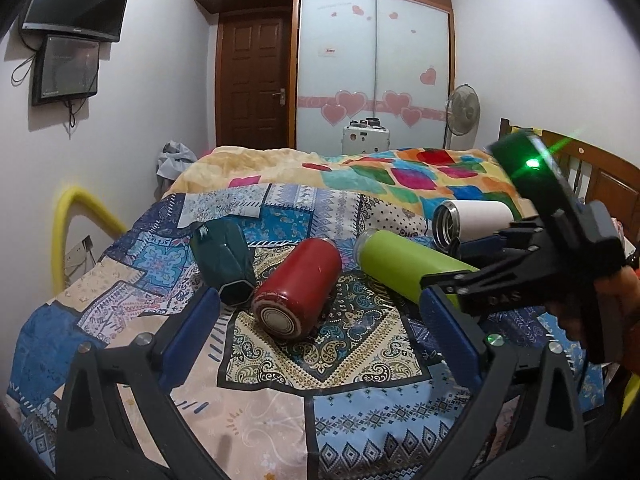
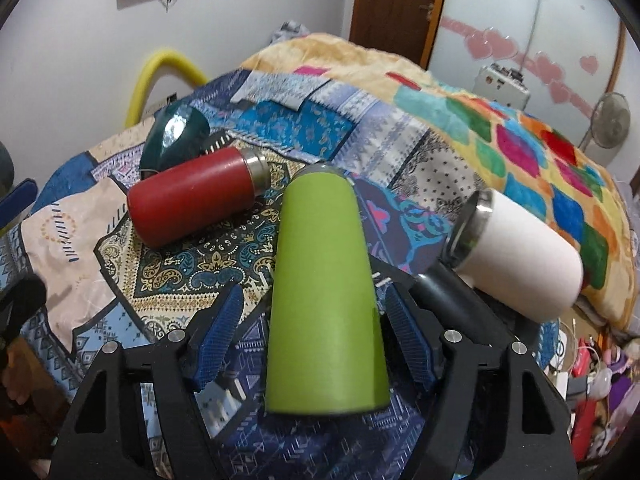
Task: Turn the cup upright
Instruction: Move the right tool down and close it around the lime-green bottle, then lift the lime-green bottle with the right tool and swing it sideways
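Several cups lie on their sides on the bed. A lime green cup (image 2: 326,300) (image 1: 404,264) lies between the fingers of my right gripper (image 2: 316,328), whose blue pads (image 2: 218,340) stand a little off its sides, so the gripper is open around it. A red cup (image 1: 296,294) (image 2: 192,196) lies left of it, its base toward my left gripper (image 1: 324,328), which is open and empty in front of it. A dark green faceted cup (image 1: 222,266) (image 2: 172,136) lies further left. A white cup (image 1: 472,220) (image 2: 520,256) lies to the right.
The patchwork bedspread (image 1: 280,408) covers the bed, with a colourful blanket (image 1: 400,180) behind. A yellow tube (image 1: 68,224) stands at the left wall. A wooden headboard (image 1: 600,172) is at the right. A fan (image 1: 462,110) and wardrobe stand at the back.
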Demonstrator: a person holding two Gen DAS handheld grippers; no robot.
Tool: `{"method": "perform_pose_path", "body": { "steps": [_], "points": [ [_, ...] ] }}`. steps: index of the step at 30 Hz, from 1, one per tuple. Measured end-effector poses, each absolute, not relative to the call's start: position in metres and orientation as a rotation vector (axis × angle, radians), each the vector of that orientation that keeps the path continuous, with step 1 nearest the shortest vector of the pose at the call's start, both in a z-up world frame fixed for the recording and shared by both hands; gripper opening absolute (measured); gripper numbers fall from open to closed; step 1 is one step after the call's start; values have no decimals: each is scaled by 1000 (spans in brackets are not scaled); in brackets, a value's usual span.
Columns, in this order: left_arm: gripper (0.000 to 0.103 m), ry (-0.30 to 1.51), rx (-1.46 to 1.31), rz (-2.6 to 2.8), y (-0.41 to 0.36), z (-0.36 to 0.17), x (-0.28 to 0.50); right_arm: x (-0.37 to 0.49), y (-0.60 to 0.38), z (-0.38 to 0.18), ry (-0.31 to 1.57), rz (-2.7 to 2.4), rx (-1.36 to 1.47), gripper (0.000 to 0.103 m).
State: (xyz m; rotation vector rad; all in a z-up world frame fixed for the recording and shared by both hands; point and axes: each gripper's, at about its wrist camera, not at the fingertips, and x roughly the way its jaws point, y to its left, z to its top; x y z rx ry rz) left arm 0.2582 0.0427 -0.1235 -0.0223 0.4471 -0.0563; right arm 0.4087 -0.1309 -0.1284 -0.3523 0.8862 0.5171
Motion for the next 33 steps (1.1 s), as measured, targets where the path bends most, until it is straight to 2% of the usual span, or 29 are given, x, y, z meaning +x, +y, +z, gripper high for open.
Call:
{"method": "perform_pose_path", "body": {
  "steps": [2,14,23,33],
  "points": [
    [101,445,-22,-60,44,-124,260,415,-126,-132,907,518,-370,65],
    [101,454,-27,-61,50,-133,265,437,-109,-153,1030,532,-421,66],
    [101,472,-37,-59,52,-141,270,428,-98,-156,1012,538,-477,63],
    [101,458,-36,-41,56,-138,266,427,-110,-157,1048,562,-339,62]
  ]
}}
